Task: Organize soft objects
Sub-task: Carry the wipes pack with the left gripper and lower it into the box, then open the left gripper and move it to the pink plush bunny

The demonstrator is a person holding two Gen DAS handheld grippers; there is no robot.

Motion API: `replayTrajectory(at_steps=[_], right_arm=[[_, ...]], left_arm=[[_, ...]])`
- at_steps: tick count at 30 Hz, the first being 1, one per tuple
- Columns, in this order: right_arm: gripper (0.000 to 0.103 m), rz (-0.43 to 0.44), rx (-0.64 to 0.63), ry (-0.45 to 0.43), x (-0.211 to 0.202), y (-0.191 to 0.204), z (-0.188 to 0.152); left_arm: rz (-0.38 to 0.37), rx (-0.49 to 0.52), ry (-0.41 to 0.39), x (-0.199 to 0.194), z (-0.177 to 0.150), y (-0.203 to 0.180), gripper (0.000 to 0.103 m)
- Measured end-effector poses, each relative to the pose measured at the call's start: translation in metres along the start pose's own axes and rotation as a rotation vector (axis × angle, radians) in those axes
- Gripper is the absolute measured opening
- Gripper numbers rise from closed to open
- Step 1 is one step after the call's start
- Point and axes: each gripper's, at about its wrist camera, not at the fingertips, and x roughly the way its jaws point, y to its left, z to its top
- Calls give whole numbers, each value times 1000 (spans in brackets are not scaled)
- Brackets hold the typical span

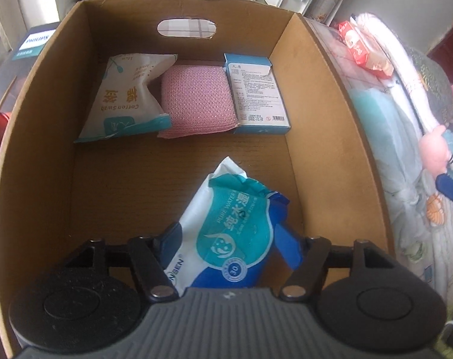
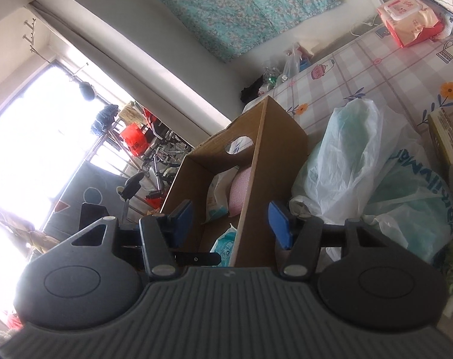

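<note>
Three items line the brown cardboard box; red wipes packet waits outside. Left gripper, jaws spread, releases the teal-and-white wet-wipes pack. Right gripper hangs open, empty.

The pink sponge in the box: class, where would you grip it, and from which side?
Grip the pink sponge across its near and far edges, coming straight down from above. It lies flat on the box floor, with the cotton swab bag tight on one side and the small blue carton on the other, so those sides look blocked.

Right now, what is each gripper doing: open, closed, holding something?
Left gripper: open, wet wipes pack between its fingers inside the cardboard box.
Right gripper: open, holding nothing.
</note>
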Motion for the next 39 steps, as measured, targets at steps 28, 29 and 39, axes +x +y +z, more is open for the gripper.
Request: replayTrajectory(at_steps=[28,29,39], right_arm=[[58,-13,106,5,8,-43,-5],[58,-14,108,4,7,-44,-6],[59,-23,127,-7,0,-51,-7]], left_arm=[[-77,-264,250,67,22,-3,83],[-80,-268,243,68,24,-4,82],[-122,-351,174,71,29,-6,81]])
